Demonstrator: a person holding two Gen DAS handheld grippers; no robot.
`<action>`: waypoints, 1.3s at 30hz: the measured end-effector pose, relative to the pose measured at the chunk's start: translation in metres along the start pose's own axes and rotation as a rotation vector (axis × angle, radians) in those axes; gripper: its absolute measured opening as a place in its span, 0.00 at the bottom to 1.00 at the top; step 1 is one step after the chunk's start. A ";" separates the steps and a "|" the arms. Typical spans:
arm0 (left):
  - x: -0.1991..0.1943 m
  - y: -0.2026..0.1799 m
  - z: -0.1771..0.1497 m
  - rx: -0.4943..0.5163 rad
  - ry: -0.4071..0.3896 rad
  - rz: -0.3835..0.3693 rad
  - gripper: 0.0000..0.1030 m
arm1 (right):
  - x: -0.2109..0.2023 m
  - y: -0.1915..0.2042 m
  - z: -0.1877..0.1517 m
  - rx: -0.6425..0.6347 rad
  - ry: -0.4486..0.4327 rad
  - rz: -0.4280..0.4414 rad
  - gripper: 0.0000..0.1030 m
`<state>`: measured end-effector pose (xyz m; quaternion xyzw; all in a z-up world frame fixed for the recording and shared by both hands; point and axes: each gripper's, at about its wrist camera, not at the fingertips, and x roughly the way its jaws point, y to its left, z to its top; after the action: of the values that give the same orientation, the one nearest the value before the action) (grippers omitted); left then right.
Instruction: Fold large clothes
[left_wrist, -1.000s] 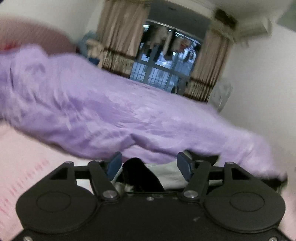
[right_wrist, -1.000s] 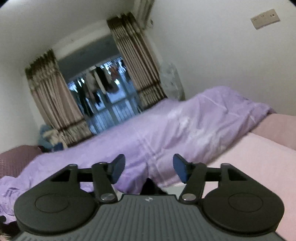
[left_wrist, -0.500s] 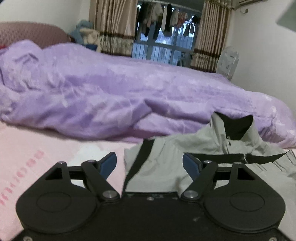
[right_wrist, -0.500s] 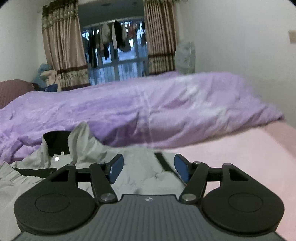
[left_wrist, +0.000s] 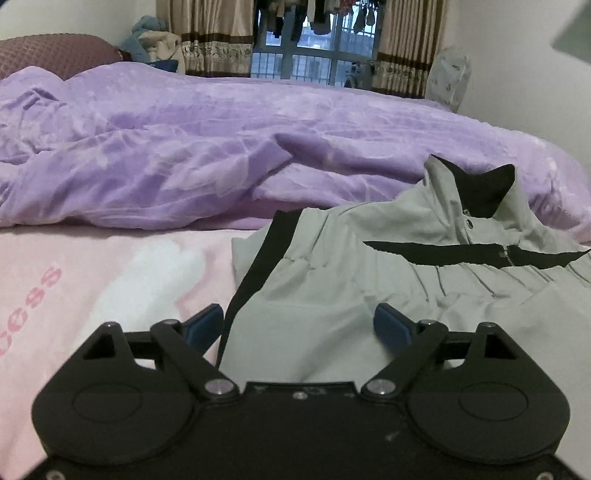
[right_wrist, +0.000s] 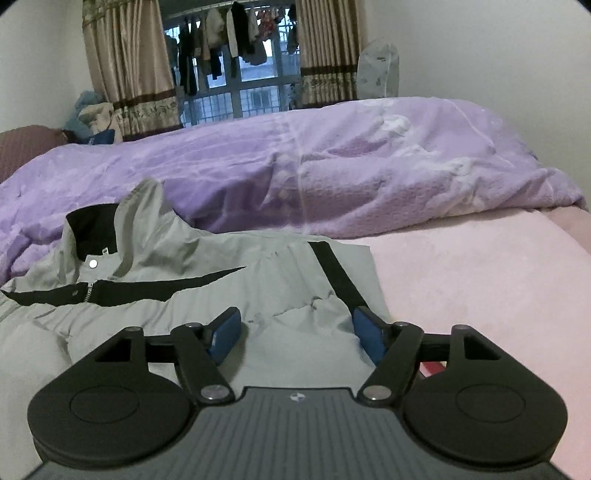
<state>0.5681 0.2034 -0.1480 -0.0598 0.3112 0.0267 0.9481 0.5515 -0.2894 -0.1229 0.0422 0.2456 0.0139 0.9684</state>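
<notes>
While both tools sit low over the bed, the left gripper (left_wrist: 299, 323) has its 2 blue pads spread wide, with nothing pinched between them — grey cloth simply fills the gap beyond. Its left pad (left_wrist: 205, 325) lies over the pink sheet just off the garment's edge, and its right pad (left_wrist: 391, 325) lies over the grey fabric. The right gripper (right_wrist: 295, 334) is likewise spread wide and grips nothing; both of its pads are over the cloth, the right one (right_wrist: 367, 334) next to the black stripe near the garment's outer edge.

Between and ahead of the 2 tools lies the jacket (left_wrist: 369, 280) (right_wrist: 207, 280), pale grey with black stripes and a black band across the chest, spread front-up on the pink sheet (left_wrist: 110, 280) (right_wrist: 461, 266). Its collar (left_wrist: 476, 192) (right_wrist: 110, 229) stands up with a dark lining, a snap and a zip just below it, and it leans against the purple duvet (left_wrist: 221, 140) (right_wrist: 332, 162), which is heaped along the far half of the bed.

Farther back — beige curtains (right_wrist: 125, 62) frame a barred window (right_wrist: 240, 92) with hanging laundry (right_wrist: 229, 33), and a covered fan (right_wrist: 378, 70) stands near the white wall.
</notes>
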 end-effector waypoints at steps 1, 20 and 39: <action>0.000 0.000 0.000 -0.006 0.007 -0.001 0.89 | 0.001 -0.001 0.000 0.004 0.010 0.006 0.83; -0.014 0.008 -0.002 -0.128 -0.154 -0.020 0.10 | -0.011 0.005 -0.013 0.049 -0.250 -0.126 0.04; -0.152 0.017 -0.012 -0.191 -0.006 0.158 1.00 | -0.157 -0.044 0.003 -0.073 -0.040 -0.153 0.62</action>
<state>0.4376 0.2165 -0.0693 -0.1251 0.3081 0.1312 0.9339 0.4157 -0.3405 -0.0495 -0.0119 0.2283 -0.0519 0.9721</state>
